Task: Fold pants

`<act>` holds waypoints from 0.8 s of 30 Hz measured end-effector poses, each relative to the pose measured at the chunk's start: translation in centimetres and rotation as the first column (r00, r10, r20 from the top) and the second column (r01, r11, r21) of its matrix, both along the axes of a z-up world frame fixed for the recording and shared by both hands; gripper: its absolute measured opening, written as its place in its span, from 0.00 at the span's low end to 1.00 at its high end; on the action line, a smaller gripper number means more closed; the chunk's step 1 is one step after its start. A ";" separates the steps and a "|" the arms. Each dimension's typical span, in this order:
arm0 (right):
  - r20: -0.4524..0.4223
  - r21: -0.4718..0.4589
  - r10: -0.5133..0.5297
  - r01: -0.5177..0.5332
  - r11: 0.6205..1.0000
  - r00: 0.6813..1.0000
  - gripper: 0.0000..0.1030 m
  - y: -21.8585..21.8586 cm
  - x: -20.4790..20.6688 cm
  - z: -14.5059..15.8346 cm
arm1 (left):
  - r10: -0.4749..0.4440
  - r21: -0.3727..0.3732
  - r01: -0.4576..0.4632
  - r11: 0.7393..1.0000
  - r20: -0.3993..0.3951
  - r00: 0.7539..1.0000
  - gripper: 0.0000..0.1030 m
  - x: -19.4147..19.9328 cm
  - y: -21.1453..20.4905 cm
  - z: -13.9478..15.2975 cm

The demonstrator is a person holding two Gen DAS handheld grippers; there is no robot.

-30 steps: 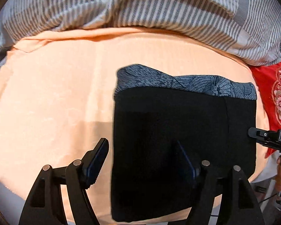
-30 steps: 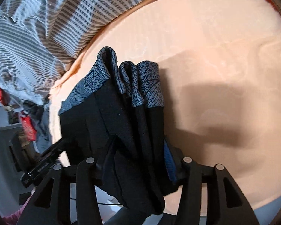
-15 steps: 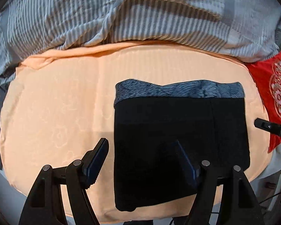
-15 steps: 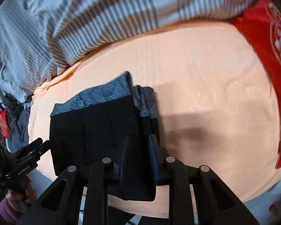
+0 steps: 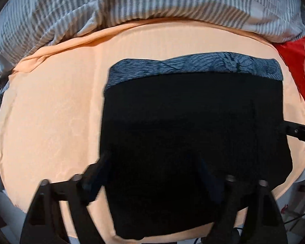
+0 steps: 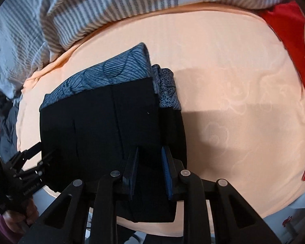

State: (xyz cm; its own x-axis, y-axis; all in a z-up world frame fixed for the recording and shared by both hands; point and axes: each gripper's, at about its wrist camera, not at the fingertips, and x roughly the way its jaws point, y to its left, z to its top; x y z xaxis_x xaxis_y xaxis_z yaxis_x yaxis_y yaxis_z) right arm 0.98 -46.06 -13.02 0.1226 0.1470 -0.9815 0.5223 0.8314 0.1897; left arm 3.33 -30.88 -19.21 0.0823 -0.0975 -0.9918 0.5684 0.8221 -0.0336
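Pants [image 5: 193,126] fill the centre and right of the left wrist view, a folded black block lying flat on the peach sheet [image 5: 50,111], with the patterned blue waistband [image 5: 193,66] running left to right along its upper edge. At the lower left of that view the left gripper [image 5: 150,174] straddles the block's left edge: one finger stands over bare sheet, the other is lost against the black cloth. Its jaws are opening, and they appear to press on nothing, though the dark fabric makes that hard to confirm.

Further right, at the frame's right edge, a black tip of the right gripper [image 5: 294,131] reaches in at the block's right side. In its own view, the right gripper [image 6: 149,172] sits at bottom centre with its fingers drawn close, pinching the stacked right-hand edge of the pants [image 6: 111,126], whose layers show as separate folds beside the waistband [image 6: 111,69].

So the short axis of the block runs between the two hands, and only the right one has cloth. Any further fold or shift probably turns on that right edge, since the left fingers are letting go.
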 end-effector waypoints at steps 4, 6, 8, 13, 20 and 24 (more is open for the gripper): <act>0.000 -0.021 0.018 -0.018 1.000 1.000 0.25 0.2 0.6 -0.6 | 0.013 0.014 -0.013 1.000 0.006 1.000 0.89 0.1 -0.7 -0.5; 0.000 -0.028 0.024 -0.024 0.999 1.000 0.25 0.2 0.9 -0.7 | 0.027 0.011 -0.027 1.000 -0.007 1.000 0.90 0.4 -0.7 -0.6; 0.000 -0.024 0.018 -0.018 1.000 1.000 0.25 0.2 0.9 -0.4 | 0.026 0.012 -0.026 1.000 -0.009 1.000 0.90 0.5 -0.6 -0.5; 0.134 -0.067 -0.006 0.015 0.998 0.991 0.25 -0.8 2.0 2.4 | 0.018 0.013 -0.018 1.000 -0.006 1.000 0.90 0.4 -0.5 -0.4; 0.077 -0.049 -0.024 0.027 0.998 0.997 0.30 -2.7 5.6 -0.6 | 0.023 0.027 -0.023 0.999 -0.005 1.000 0.92 0.6 -0.8 -0.5; 0.087 0.003 -0.064 0.064 0.998 0.994 0.34 -3.4 5.3 -0.6 | 0.027 0.030 -0.026 0.999 -0.014 1.000 0.99 1.0 -1.0 -0.7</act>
